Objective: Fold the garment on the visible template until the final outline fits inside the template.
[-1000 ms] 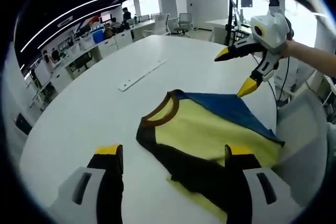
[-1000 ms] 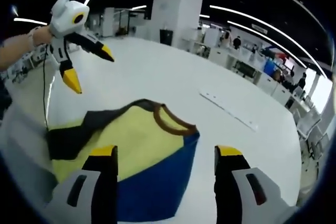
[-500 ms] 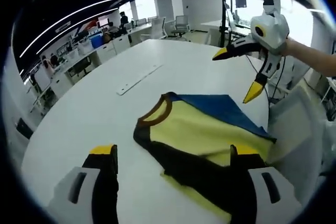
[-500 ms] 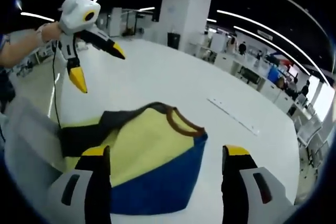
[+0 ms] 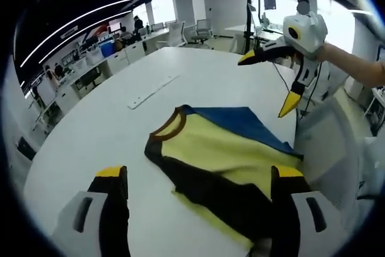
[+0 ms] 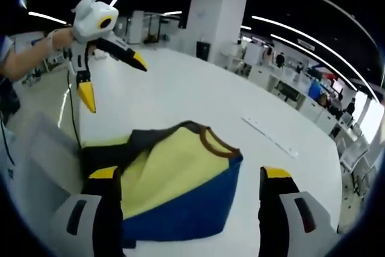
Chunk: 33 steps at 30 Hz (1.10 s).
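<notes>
Yellow, blue and black garment (image 5: 222,161) lying loosely folded on white table (image 5: 108,118) ahead between jaws; left gripper (image 5: 198,209) and right gripper (image 6: 186,203) wide open, empty, raised; risk: layers slipping apart when regrasped.

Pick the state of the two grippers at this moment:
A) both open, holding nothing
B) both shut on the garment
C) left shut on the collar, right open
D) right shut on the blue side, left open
A: the left gripper and right gripper hang open-jawed above the garment, gripping nothing.
</notes>
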Each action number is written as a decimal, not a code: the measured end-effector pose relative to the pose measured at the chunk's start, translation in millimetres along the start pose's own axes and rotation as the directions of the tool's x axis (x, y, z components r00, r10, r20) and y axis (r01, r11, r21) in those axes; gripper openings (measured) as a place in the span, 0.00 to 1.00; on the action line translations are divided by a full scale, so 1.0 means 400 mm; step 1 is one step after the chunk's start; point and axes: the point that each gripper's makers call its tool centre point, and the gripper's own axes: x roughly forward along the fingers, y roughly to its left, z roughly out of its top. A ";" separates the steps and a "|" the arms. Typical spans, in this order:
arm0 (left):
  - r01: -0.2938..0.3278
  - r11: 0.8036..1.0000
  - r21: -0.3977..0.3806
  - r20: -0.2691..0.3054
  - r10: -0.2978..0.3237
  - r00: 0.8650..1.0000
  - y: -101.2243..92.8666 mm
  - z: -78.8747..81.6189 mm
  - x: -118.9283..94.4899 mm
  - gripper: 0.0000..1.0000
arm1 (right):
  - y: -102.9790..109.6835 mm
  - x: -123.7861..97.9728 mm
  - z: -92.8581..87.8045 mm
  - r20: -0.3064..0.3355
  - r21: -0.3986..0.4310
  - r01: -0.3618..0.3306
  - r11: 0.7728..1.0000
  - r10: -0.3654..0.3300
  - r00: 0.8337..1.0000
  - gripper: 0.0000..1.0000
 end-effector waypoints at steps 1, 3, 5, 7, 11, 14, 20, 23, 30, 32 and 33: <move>0.005 1.000 0.002 0.000 -0.005 1.000 -0.006 -0.002 -0.004 0.97 | 0.003 -0.005 0.000 0.002 0.001 -0.001 1.000 0.001 1.000 0.96; 0.013 1.000 0.002 -0.003 -0.013 1.000 -0.020 -0.008 -0.011 0.97 | 0.013 -0.015 0.000 0.003 0.005 -0.005 1.000 0.005 1.000 0.97; -0.006 1.000 0.008 0.007 0.006 1.000 -0.023 -0.007 -0.018 0.98 | 0.021 -0.023 0.000 0.006 0.002 -0.008 1.000 0.008 1.000 0.97; -0.021 1.000 0.011 0.018 0.021 1.000 -0.024 -0.005 -0.025 0.99 | 0.032 -0.033 -0.001 0.009 -0.001 -0.010 1.000 0.010 1.000 0.98; -0.038 0.999 -0.001 0.033 0.038 0.999 -0.030 -0.004 -0.037 1.00 | 0.050 -0.053 -0.003 0.015 0.001 -0.014 1.000 0.014 1.000 1.00; -0.041 0.999 -0.003 0.031 0.041 0.999 -0.045 -0.010 -0.048 1.00 | 0.060 -0.074 -0.006 0.017 0.002 -0.012 1.000 0.012 1.000 1.00; -0.013 1.000 -0.012 0.033 0.013 0.999 -0.087 -0.019 -0.063 1.00 | 0.075 -0.107 -0.010 0.022 0.006 -0.012 1.000 0.012 1.000 1.00; -0.011 1.000 -0.010 0.030 0.011 0.999 -0.099 -0.022 -0.069 1.00 | 0.084 -0.122 -0.015 0.021 0.006 -0.015 1.000 0.014 1.000 1.00; -0.016 1.000 -0.018 0.043 0.017 0.999 -0.119 -0.030 -0.096 1.00 | 0.104 -0.154 -0.028 0.013 -0.003 -0.020 1.000 0.020 1.000 1.00; -0.002 1.000 -0.022 0.037 0.003 0.999 -0.131 -0.040 -0.103 1.00 | 0.111 -0.163 -0.039 -0.002 -0.008 -0.023 1.000 0.023 1.000 1.00; 0.001 1.000 -0.026 0.037 0.000 0.999 -0.136 -0.046 -0.107 1.00 | 0.115 -0.167 -0.042 -0.002 -0.012 -0.023 1.000 0.023 1.000 1.00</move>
